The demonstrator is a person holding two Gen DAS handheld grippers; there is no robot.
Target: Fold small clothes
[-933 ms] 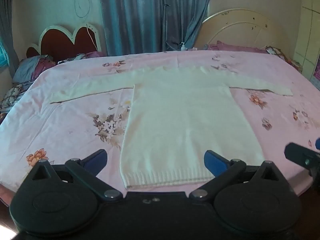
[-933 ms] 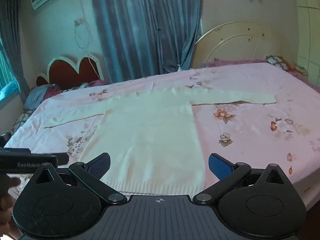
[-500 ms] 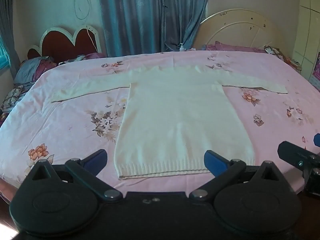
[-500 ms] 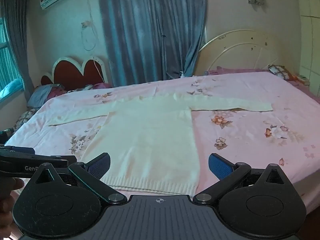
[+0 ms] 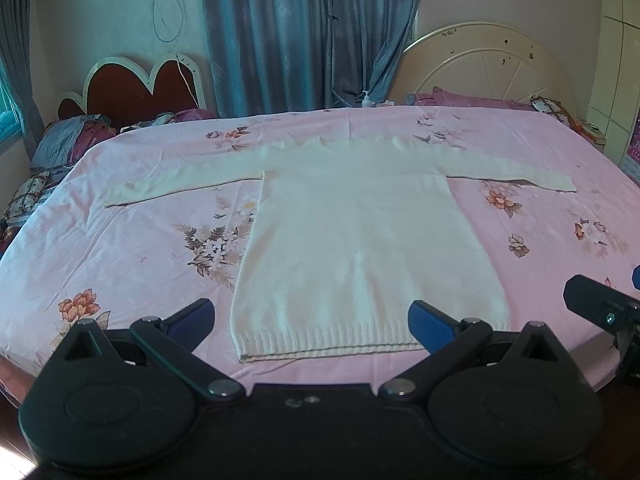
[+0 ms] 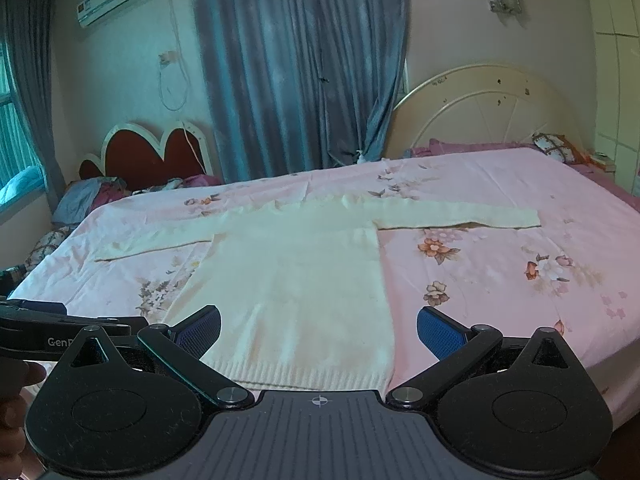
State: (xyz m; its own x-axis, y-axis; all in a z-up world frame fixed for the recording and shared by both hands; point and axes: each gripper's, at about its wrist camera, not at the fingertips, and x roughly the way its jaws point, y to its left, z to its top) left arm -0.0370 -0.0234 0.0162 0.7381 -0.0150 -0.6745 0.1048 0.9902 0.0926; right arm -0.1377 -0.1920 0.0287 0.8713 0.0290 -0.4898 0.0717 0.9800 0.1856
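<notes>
A cream knit sweater lies flat on the pink floral bed, both sleeves spread out to the sides and its ribbed hem toward me. It also shows in the right wrist view. My left gripper is open and empty, held back just short of the hem. My right gripper is open and empty, over the hem's right part. The right gripper's body shows at the right edge of the left wrist view, and the left gripper's body at the left edge of the right wrist view.
The bed sheet runs out wide on both sides of the sweater. Two headboards and blue curtains stand behind. Pillows lie at far left. A small bottle stands at the bed's far edge.
Both grippers have drawn back and risen from the bed, so the sweater's hem now sits further from the fingers. The sweater has not moved.
</notes>
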